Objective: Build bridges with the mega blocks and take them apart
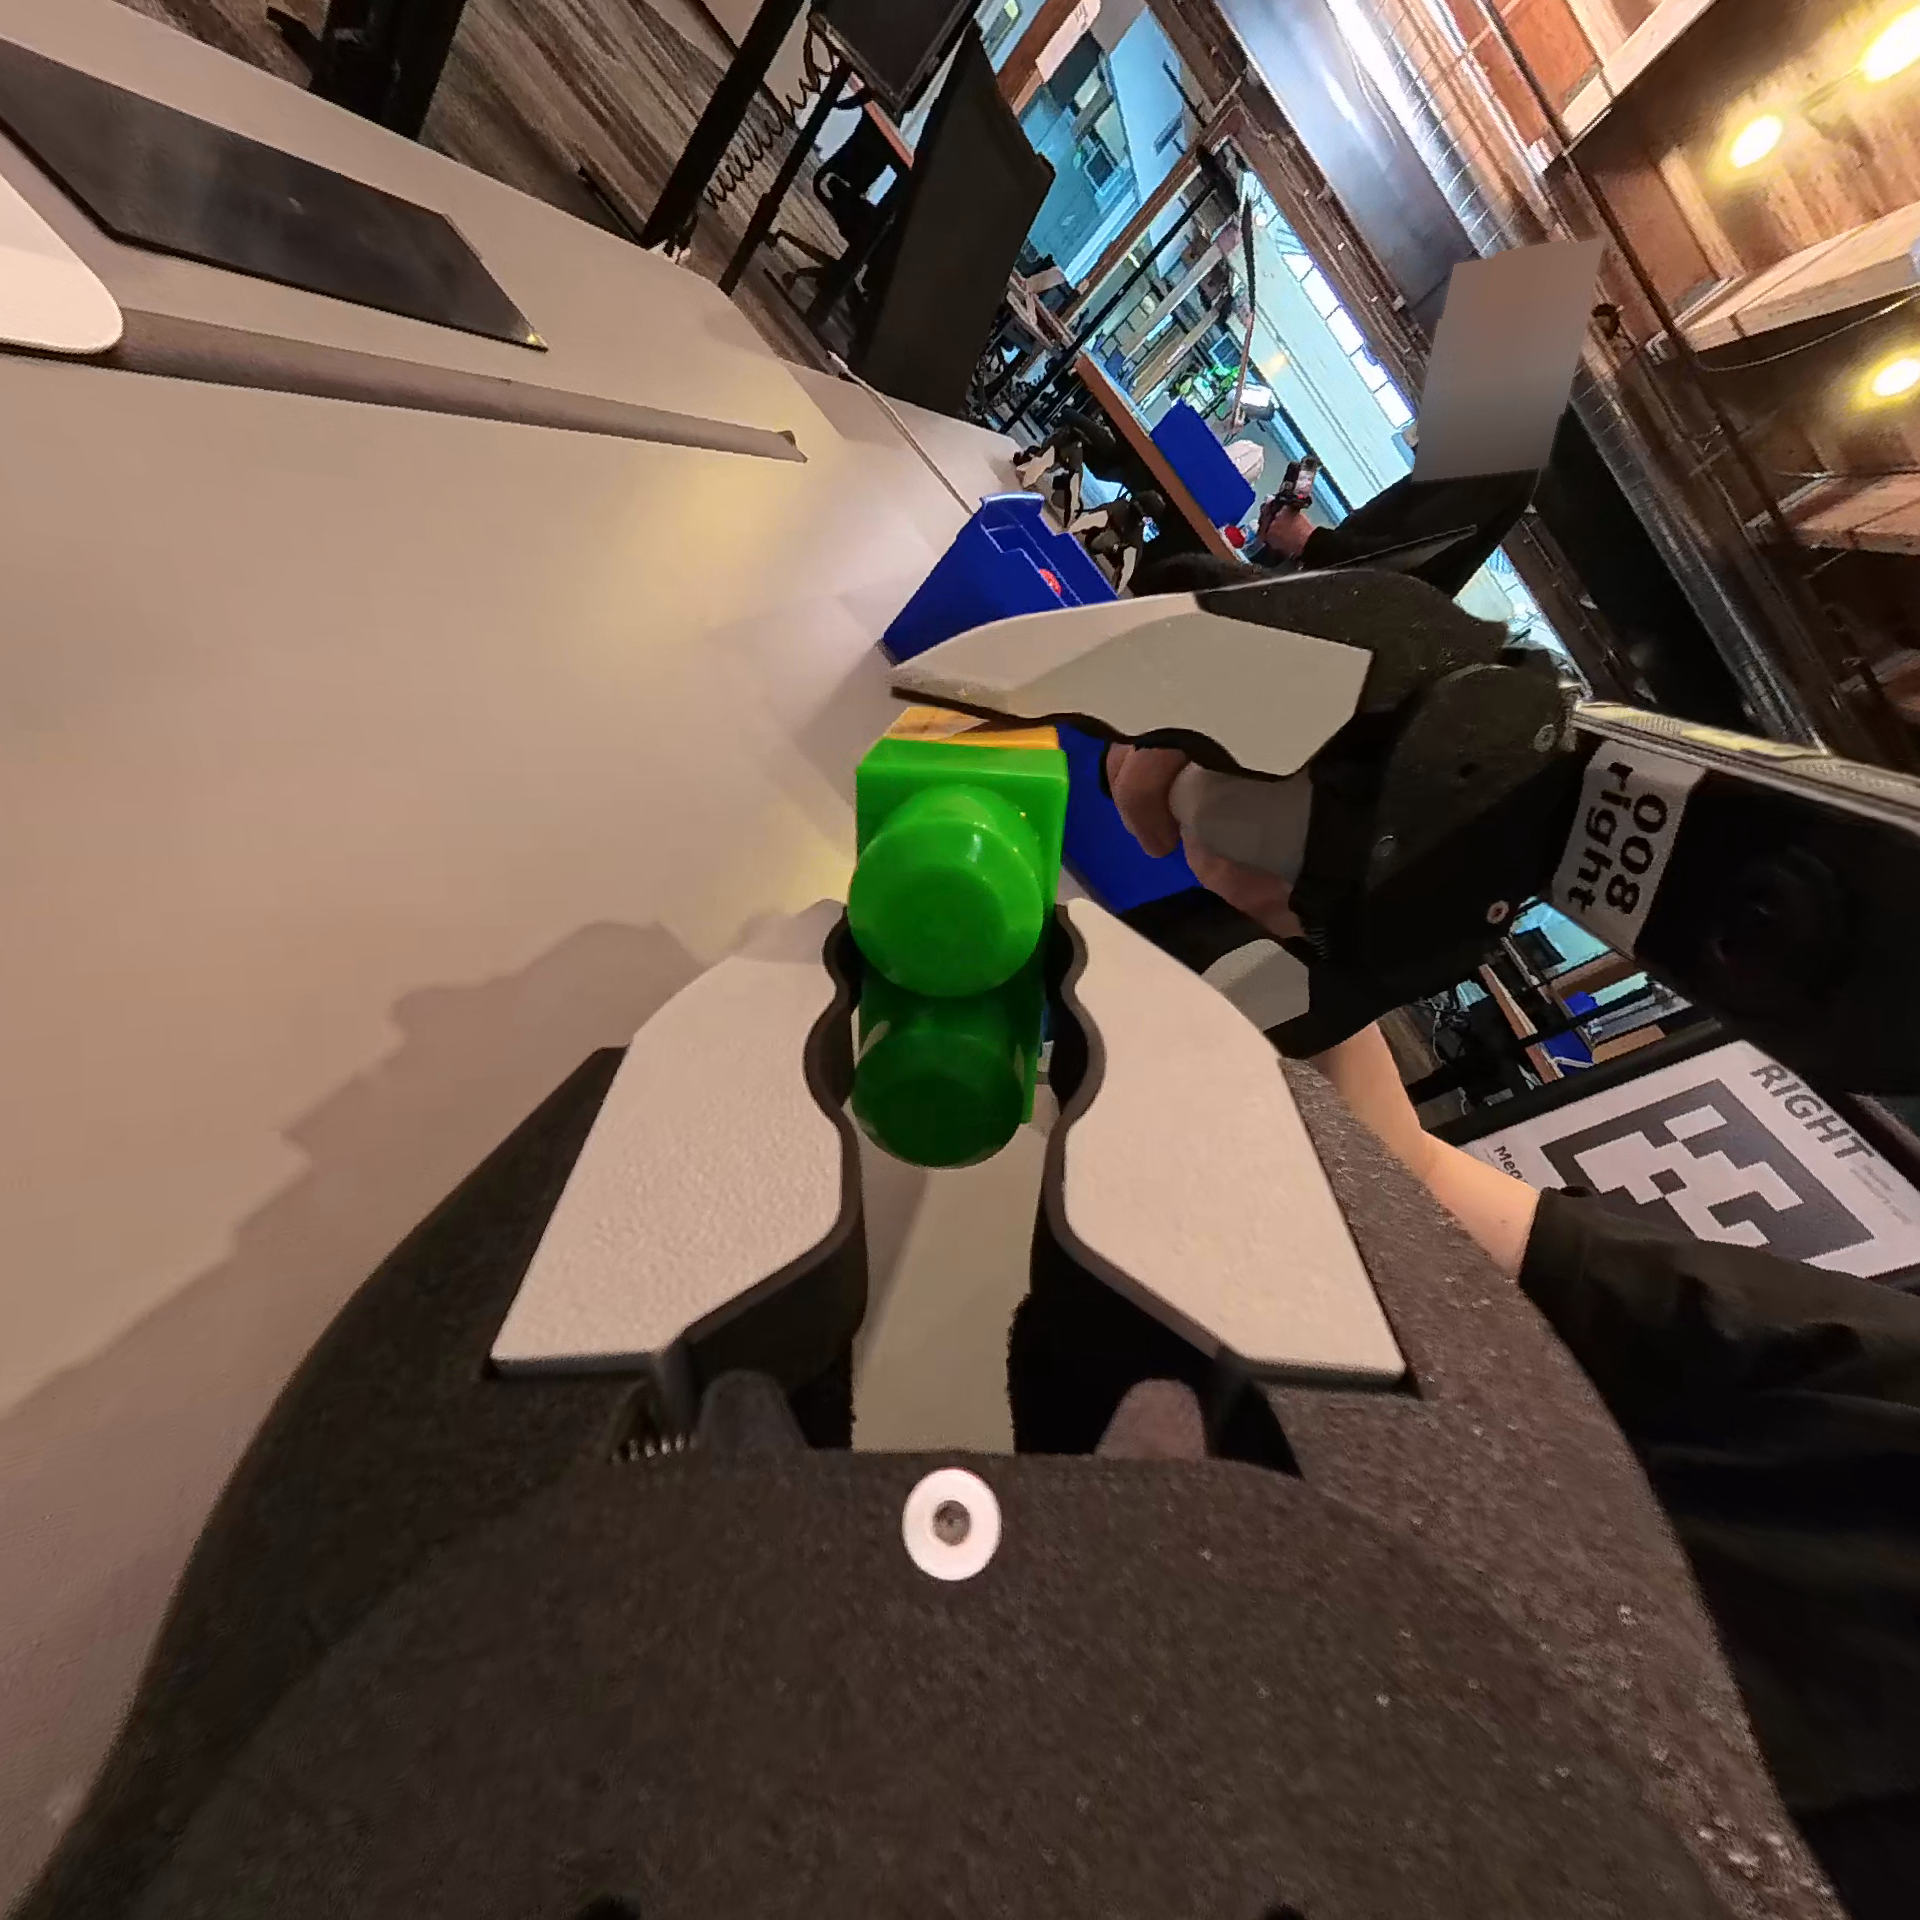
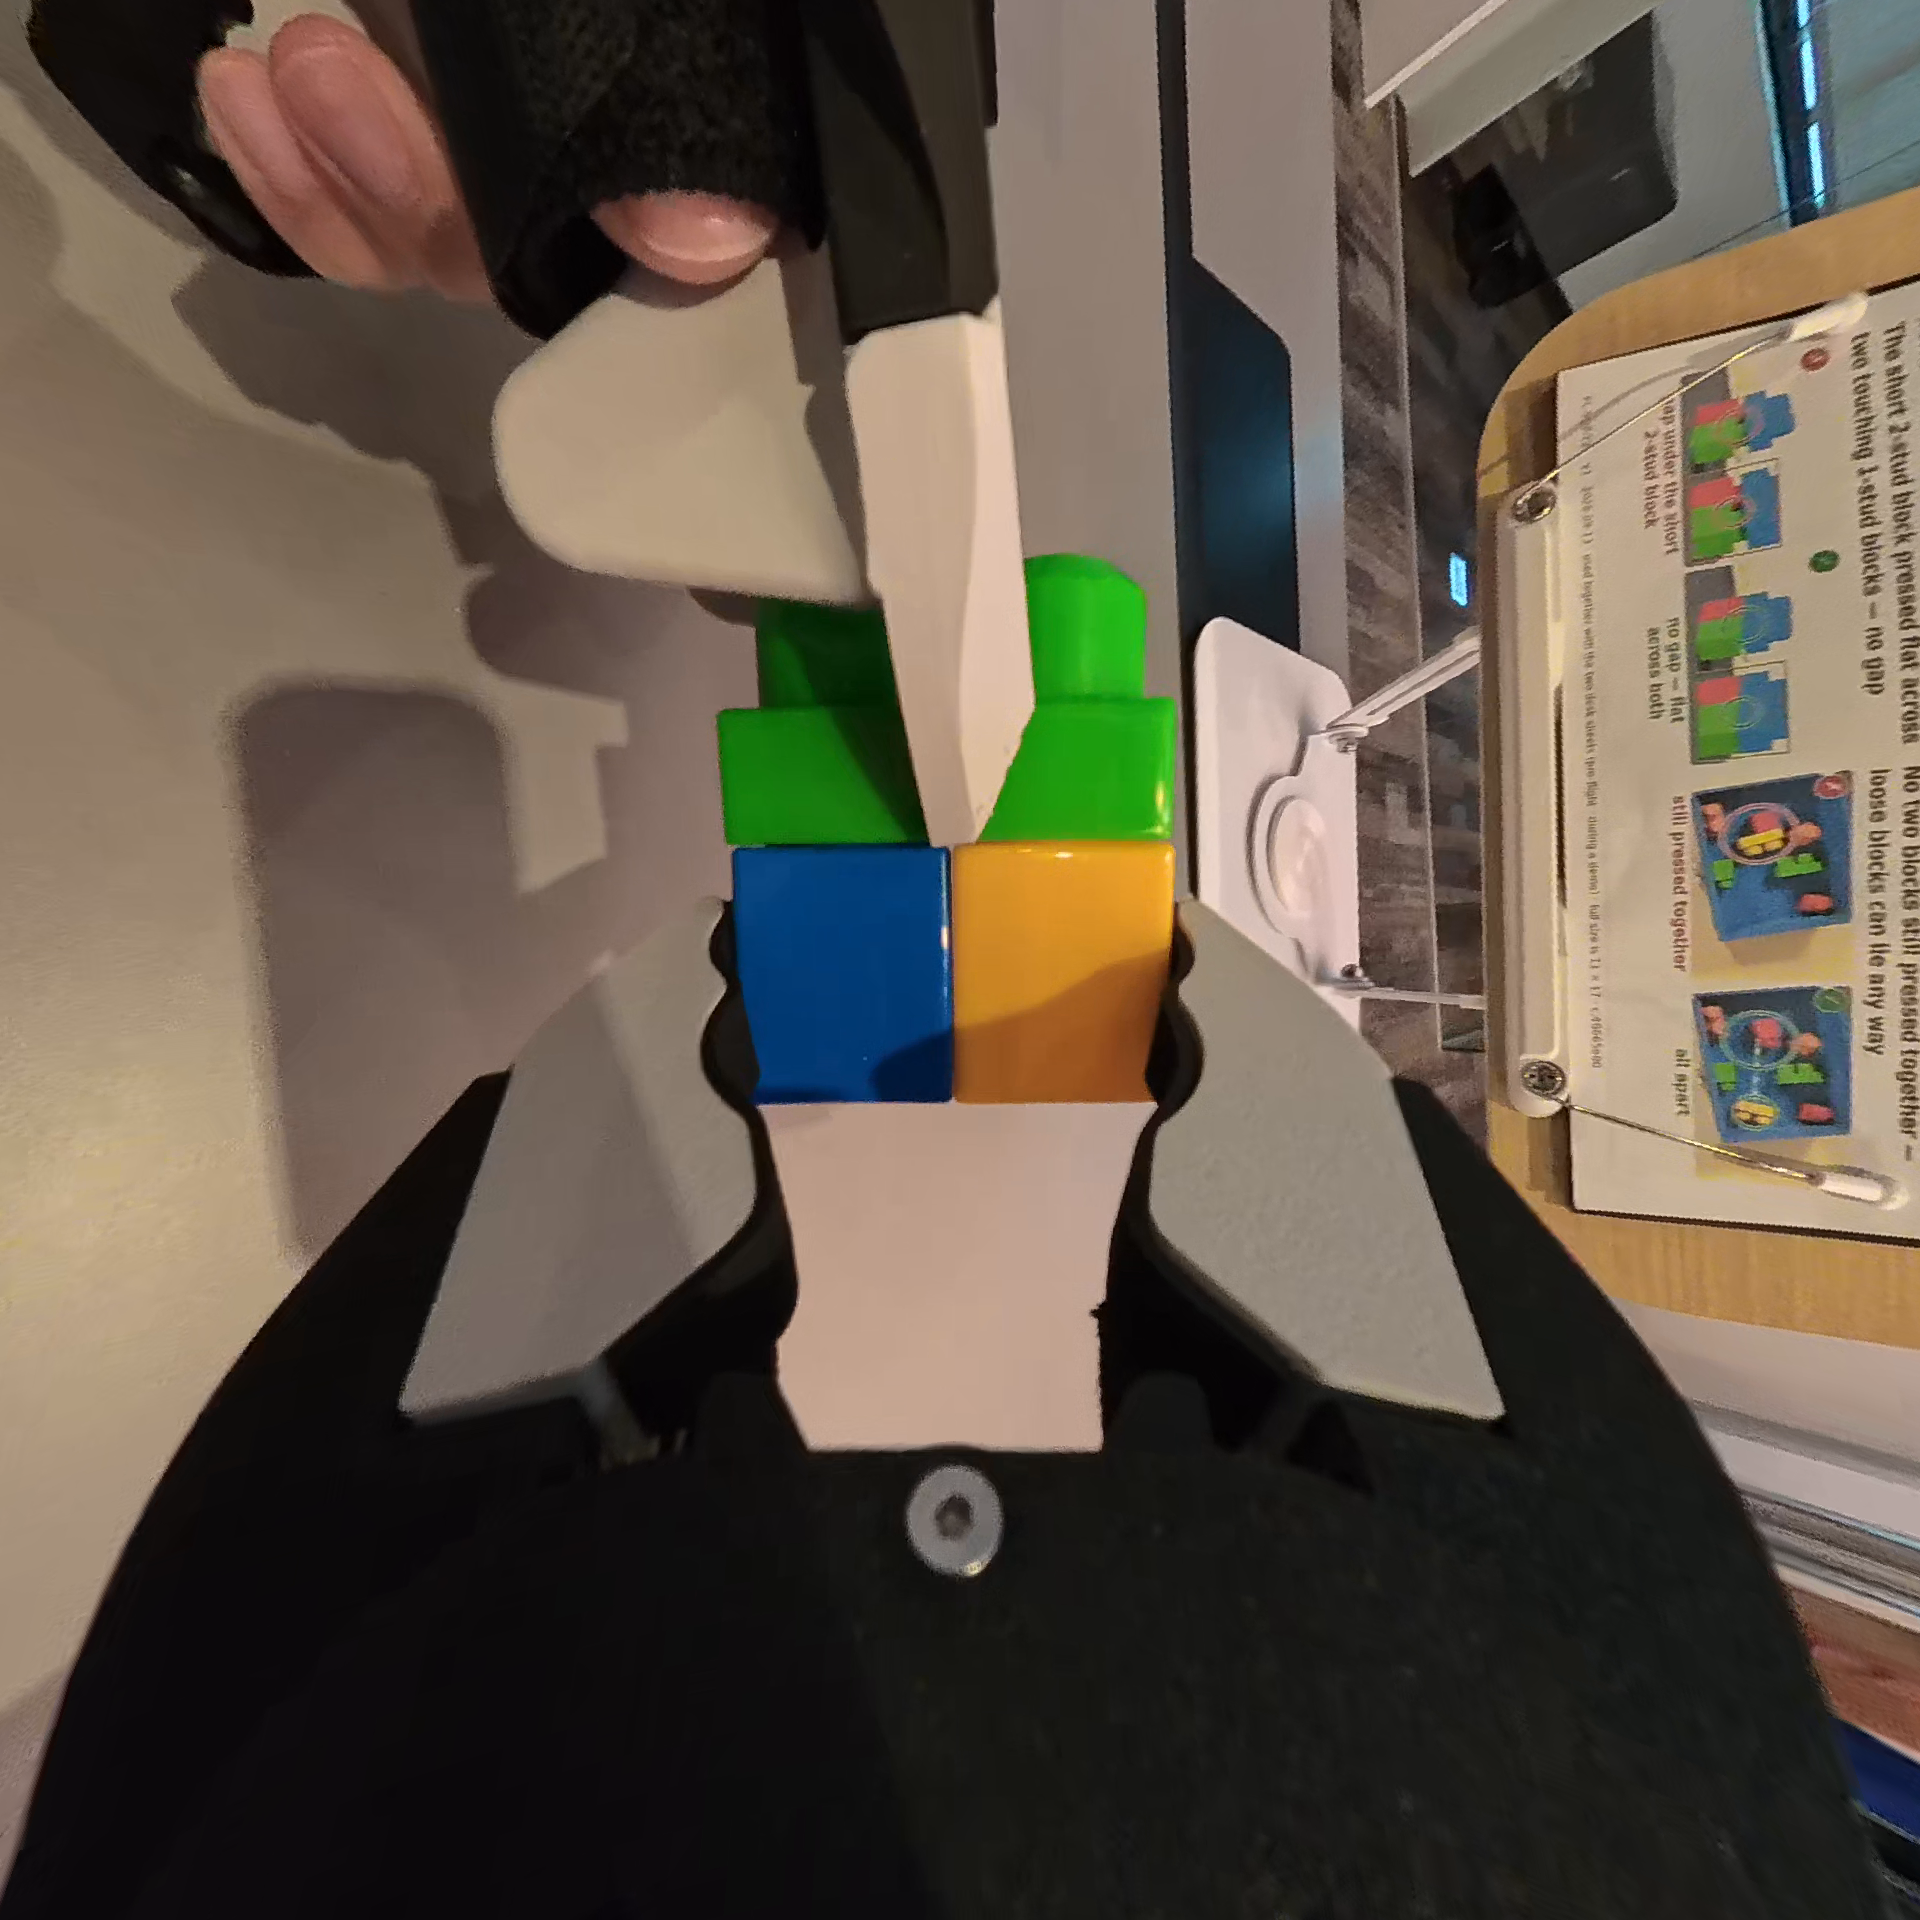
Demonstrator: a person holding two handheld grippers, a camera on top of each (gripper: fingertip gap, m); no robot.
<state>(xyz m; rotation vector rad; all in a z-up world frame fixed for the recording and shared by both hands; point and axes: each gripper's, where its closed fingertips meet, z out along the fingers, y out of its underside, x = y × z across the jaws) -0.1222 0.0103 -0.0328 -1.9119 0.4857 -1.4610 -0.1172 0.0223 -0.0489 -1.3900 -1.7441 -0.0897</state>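
Left wrist view: left gripper (image 1: 948,1023) in frame centre, fingers closed on the studs of the green plastic two-stud block (image 1: 951,935), pale grey desk (image 1: 364,675) behind. Right gripper (image 1: 935,686) entering from the right, above the block.

Right wrist view: right gripper (image 2: 951,914) in centre, fingers clamped on a blue plastic cube block (image 2: 842,945) and a yellow plastic cube block (image 2: 1060,940), side by side and touching. Green block (image 2: 1081,769) seated across both, left gripper (image 2: 925,758) reaching down from upper left, pinching it.
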